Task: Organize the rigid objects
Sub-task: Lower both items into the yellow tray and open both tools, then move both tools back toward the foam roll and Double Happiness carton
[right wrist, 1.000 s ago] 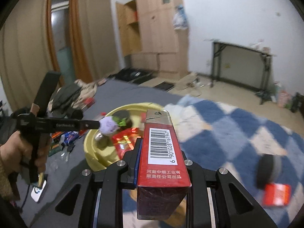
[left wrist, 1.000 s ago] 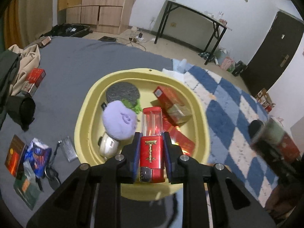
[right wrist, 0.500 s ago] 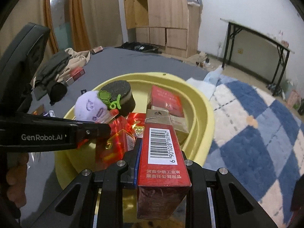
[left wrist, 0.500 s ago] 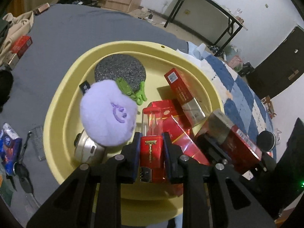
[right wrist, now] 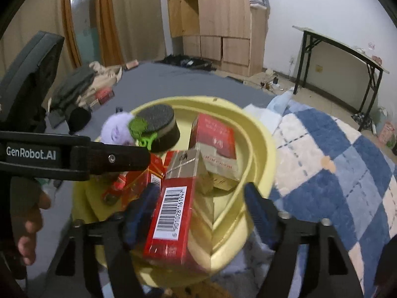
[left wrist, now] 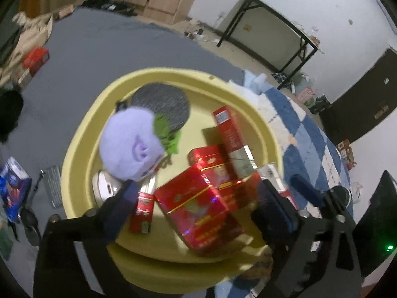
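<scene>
- Left tool (left wrist: 198, 198): a second ago it was clenched on the red lighter (left wrist: 142, 209); its jaws have just been opening and now stand wide apart, released; the lighter lies in the yellow basin (left wrist: 82, 149) just beside the left finger, nothing pressed between the pads.
- Right tool (right wrist: 198, 211): it was clamped on the barcode pack (right wrist: 171, 213) a second ago; its jaws have just been opening; the pack sits tilted between them, close against the left finger and clear of the right one, over the basin's near rim; released.
- A second ago the right tool was well back from the basin; now it is right at the rim.
- In the basin: a purple plush (left wrist: 129, 144) with green leaves, a dark round sponge (left wrist: 161, 101), a shiny red tin (left wrist: 196, 198) and a red box (left wrist: 230, 136) leaning on the far side; all where they were half a second ago.
- The basin rests on a bed with a grey sheet (left wrist: 99, 49) and a blue checked blanket (right wrist: 335, 161).
</scene>
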{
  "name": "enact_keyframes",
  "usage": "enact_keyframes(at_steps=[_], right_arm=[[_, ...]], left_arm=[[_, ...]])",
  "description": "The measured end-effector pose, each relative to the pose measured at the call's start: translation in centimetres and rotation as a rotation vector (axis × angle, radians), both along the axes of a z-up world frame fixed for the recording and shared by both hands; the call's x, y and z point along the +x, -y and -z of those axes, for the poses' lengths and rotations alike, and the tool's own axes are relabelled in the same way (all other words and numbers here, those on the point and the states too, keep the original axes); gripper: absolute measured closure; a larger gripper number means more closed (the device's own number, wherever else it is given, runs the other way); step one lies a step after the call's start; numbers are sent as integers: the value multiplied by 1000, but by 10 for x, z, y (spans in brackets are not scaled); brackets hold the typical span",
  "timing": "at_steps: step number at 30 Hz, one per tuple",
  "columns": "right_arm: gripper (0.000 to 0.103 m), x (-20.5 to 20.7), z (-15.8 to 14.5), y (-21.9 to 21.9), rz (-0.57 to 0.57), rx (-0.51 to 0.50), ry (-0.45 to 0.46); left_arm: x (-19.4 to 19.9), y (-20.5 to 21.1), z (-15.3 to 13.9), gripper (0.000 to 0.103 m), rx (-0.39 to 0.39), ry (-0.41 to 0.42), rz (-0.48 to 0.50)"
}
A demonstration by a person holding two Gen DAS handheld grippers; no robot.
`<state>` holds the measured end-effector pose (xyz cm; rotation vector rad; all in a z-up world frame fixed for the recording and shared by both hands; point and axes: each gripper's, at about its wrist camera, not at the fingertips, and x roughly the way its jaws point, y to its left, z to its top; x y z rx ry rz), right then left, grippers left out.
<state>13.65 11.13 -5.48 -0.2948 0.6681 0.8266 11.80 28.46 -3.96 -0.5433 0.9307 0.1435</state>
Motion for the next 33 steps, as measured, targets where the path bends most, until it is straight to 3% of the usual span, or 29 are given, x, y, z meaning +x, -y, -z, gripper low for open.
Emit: enact_keyframes(at_steps=[1,5,12,16,18,23,28,31,33], right_arm=[[10,-3,-5,6,3,16,5],[1,-17,-31,43,52,57,37],[0,-49,-82,156,231,160,26],[0,-81,-102,235,342,154,54],[0,-97,-107,268,383,146,69],[0,-138,-113,347,495,82,107],[0,-171,-114,387,585,78,104],[0,-195,-90,406,653,146,86],[0,-191,-73,403,695,137,11]], left_arm=[[-2,3,-6,0,10,11,-1],[-10,16,-30,0,53,39,6],[-31,60,-66,0,109,97,68],[-50,94,-78,0,29,140,94],[-56,115,-79,0,28,143,120],[-69,162,-68,0,70,126,187],[-82,187,-71,0,100,148,208],[-92,199,-70,0,84,170,197],[-98,206,-68,0,73,174,191]])
